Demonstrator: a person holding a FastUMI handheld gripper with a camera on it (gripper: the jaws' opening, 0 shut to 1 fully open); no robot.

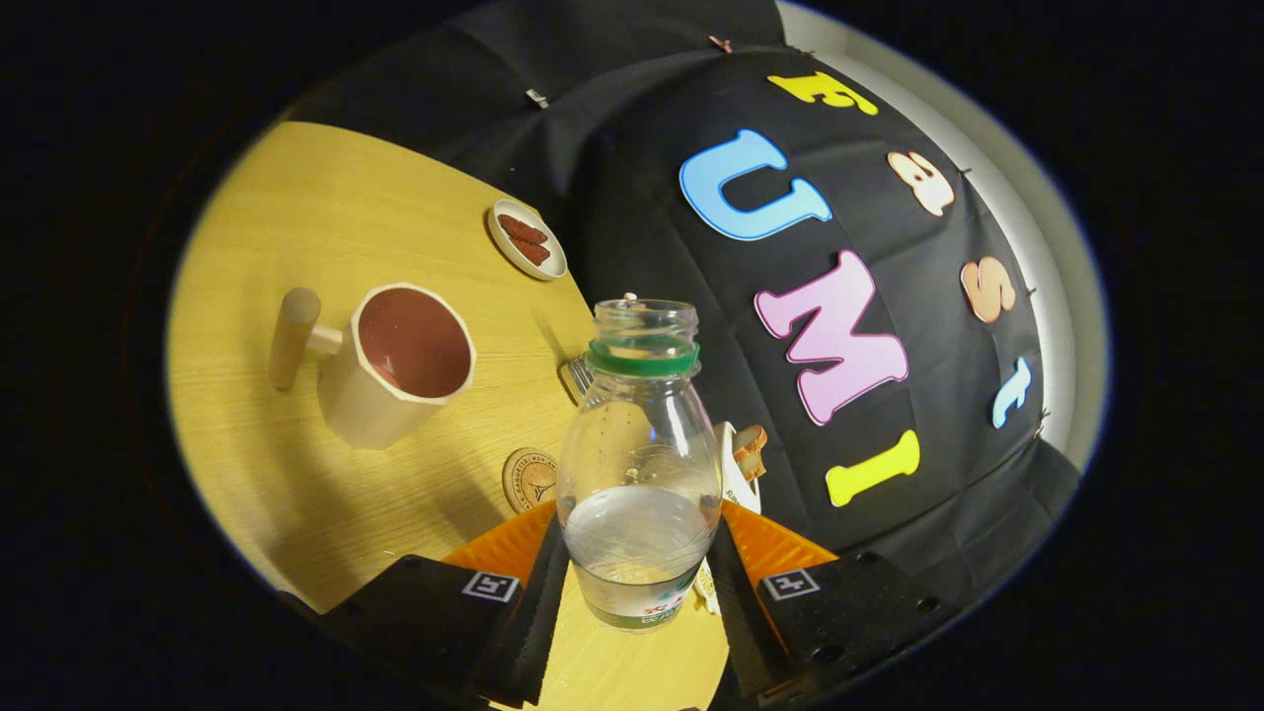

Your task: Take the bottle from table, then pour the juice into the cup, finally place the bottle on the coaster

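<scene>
Clear thin plastic bottle (639,464), uncapped, part full of pale liquid, held low on its body between both fingers of the gripper (638,583), lifted and tilted over the table (296,227). Probably light, squashy, slick; best gripped gently below the shoulder. Beyond: cup (395,363), then coaster (530,479) close by.
</scene>
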